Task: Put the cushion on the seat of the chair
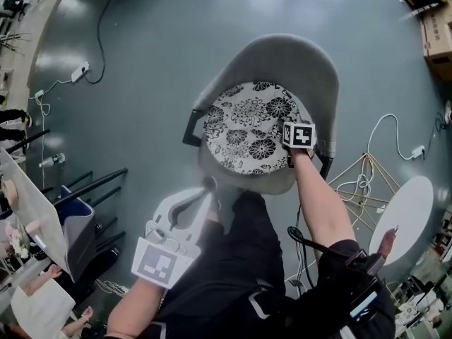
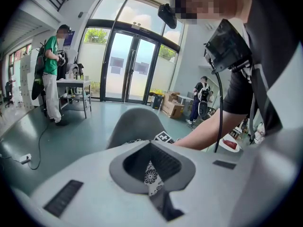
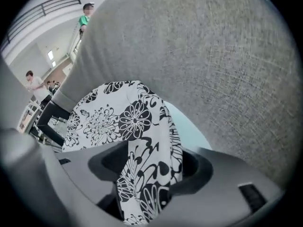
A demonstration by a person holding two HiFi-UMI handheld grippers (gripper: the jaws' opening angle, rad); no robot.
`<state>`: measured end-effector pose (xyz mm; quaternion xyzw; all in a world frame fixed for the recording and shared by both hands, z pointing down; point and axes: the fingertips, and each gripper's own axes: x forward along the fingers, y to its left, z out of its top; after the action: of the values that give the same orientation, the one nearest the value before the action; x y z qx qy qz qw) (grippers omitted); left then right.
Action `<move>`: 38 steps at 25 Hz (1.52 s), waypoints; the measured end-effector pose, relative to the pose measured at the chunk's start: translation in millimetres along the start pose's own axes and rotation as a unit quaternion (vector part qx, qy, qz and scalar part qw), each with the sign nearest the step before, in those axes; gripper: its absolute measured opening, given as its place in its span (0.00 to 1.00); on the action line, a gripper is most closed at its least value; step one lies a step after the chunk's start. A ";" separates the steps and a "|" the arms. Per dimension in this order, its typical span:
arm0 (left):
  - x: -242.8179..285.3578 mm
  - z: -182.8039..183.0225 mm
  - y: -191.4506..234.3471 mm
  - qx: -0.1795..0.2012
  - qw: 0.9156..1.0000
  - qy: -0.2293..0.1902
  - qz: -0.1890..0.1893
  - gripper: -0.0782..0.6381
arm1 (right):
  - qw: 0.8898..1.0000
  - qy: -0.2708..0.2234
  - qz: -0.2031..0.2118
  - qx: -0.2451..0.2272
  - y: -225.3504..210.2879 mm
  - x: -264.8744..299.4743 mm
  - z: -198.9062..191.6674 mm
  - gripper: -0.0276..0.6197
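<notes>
A round cushion [image 1: 247, 129] with a black-and-white flower print lies on the seat of the grey shell chair [image 1: 296, 62]. My right gripper [image 1: 287, 143] is at the cushion's right rim, under its marker cube. In the right gripper view the cushion [image 3: 118, 122] runs as a fold between the jaws of the right gripper [image 3: 151, 174], which stand wide with dark gaps on both sides; the chair back [image 3: 213, 56] fills the rest. My left gripper [image 1: 210, 184] hangs at the seat's front left edge, apart from the cushion. Its jaws [image 2: 152, 174] stand slightly apart, with flower print showing through the gap.
A white round table [image 1: 402, 217] and a wire frame [image 1: 367, 175] stand right of the chair. Cables and a power strip [image 1: 79, 71] lie on the floor at the left. Black-legged furniture [image 1: 92, 186] is at the lower left. A person [image 2: 49, 79] stands by glass doors [image 2: 128, 65].
</notes>
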<state>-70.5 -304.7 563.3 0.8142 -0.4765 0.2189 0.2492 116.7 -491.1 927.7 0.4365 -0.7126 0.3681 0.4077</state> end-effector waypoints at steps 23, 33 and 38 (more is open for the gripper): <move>-22.2 9.1 -26.4 0.020 0.999 -0.034 -0.026 0.12 | 0.993 -0.108 -0.047 -0.003 16.7 -96.1 -24.9 0.54; -62.7 27.9 -36.3 0.050 0.995 -0.073 -0.047 0.12 | 0.983 -0.178 -0.031 0.009 39.6 -175.3 -0.4 0.51; -85.5 37.4 -38.2 0.052 0.992 -0.099 -0.062 0.12 | 0.973 -0.229 -0.006 0.021 63.1 -231.4 15.3 0.38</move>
<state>-70.7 -254.6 475.8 0.8714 -0.4357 0.1462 0.1716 120.9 -408.1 702.3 0.5218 -0.7766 0.2709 0.2261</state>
